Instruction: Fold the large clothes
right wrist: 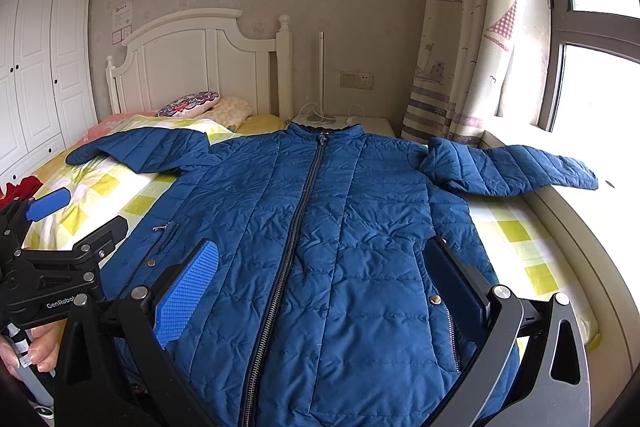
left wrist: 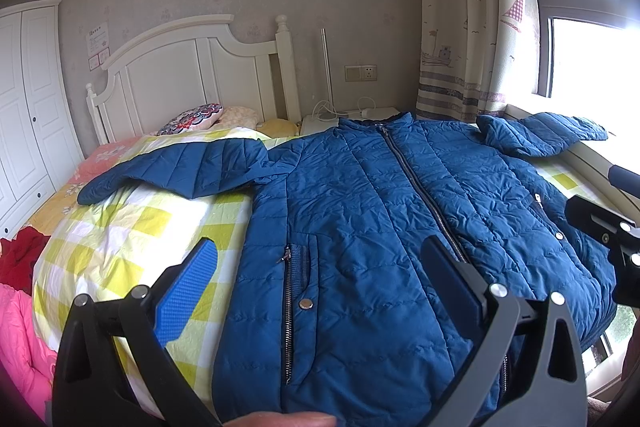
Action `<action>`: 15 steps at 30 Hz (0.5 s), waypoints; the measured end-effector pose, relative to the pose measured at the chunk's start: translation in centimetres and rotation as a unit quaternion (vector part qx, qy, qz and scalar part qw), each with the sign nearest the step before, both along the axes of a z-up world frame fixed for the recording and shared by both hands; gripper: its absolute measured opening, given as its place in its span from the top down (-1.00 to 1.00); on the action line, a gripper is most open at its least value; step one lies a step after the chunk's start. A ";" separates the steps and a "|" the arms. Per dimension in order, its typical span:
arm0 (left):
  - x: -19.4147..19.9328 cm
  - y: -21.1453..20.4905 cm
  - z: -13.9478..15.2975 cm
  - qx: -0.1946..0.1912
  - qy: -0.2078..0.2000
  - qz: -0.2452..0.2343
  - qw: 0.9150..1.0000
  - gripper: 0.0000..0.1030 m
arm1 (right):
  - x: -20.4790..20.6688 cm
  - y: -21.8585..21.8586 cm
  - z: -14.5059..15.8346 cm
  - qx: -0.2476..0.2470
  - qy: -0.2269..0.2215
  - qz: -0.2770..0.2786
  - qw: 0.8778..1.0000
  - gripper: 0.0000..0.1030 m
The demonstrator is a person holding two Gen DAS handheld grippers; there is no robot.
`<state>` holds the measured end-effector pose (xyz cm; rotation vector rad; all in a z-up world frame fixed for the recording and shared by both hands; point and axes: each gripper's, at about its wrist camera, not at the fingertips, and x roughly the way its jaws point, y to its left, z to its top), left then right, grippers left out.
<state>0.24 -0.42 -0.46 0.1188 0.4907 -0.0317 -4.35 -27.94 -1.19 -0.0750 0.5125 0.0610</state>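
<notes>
- both grippers, left [left wrist: 320,279] and right [right wrist: 320,279], are held spread wide over the hem, nothing pinched
- jacket [right wrist: 320,227] is laid flat on bed [right wrist: 516,231], zipped, sleeves out
- no fold made yet

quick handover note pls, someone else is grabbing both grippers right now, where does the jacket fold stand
Left gripper: open, empty, above the jacket's lower front.
Right gripper: open, empty, above the hem near the zipper.
Blue jacket: flat on the bed, front up, zipped, both sleeves spread out; one sleeve reaches the window ledge.
Done: jacket laid out.
Left: every fold, probably sleeves in first.
</notes>
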 end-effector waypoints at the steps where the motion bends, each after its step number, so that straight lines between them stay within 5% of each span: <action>1: 0.0 0.0 -0.1 0.000 0.001 0.000 1.000 -0.96 | 0.0 0.0 0.0 0.000 0.001 0.000 1.000 -0.91; 15: -0.1 0.2 -0.9 0.002 0.009 -0.002 1.000 -0.96 | 0.0 -0.2 -0.1 0.002 0.006 -0.002 1.000 -0.91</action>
